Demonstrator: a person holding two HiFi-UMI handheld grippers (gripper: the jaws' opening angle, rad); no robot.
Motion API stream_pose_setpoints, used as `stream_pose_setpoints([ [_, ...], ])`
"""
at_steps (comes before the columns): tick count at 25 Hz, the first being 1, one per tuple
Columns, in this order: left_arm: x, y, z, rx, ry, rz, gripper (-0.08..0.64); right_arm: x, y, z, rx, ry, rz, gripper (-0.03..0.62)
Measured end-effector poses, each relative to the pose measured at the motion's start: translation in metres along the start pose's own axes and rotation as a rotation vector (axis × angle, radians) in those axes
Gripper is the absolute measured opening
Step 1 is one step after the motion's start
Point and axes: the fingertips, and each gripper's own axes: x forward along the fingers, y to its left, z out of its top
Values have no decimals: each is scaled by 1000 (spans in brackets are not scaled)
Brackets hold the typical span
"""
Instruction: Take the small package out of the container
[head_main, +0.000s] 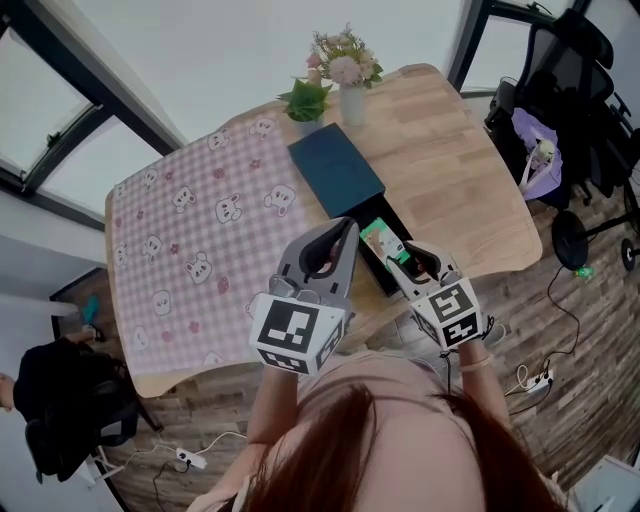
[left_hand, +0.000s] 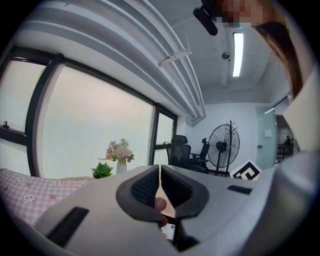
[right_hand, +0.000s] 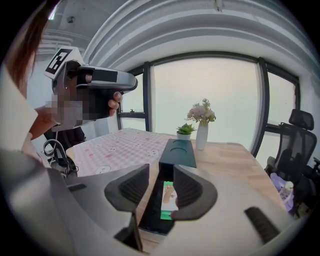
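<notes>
A long black container (head_main: 392, 281) lies open on the wooden table, and a dark teal cover (head_main: 335, 170) sits at its far end. Inside lies the small green and white package (head_main: 379, 239). My right gripper (head_main: 418, 258) hovers just above the container's near end, jaws open. Seen from the right gripper view, the package (right_hand: 169, 192) shows in the gap of the right gripper (right_hand: 161, 171), below the pads and untouched, inside the container (right_hand: 149, 212). My left gripper (head_main: 343, 230) is in the air left of the container. Its jaws (left_hand: 159, 182) are shut with nothing held.
A pink checked cloth (head_main: 190, 240) covers the table's left half. A vase of flowers (head_main: 346, 78) and a small green plant (head_main: 305, 100) stand at the far edge behind the teal cover. An office chair (head_main: 570, 90) is off the table's right end. Cables lie on the floor.
</notes>
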Motion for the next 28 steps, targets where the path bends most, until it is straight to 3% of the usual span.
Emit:
stream_pose_setpoints([
  [28,35,38,-29,-83,78,-41,17,73,-15,-65,11,258,61,254],
])
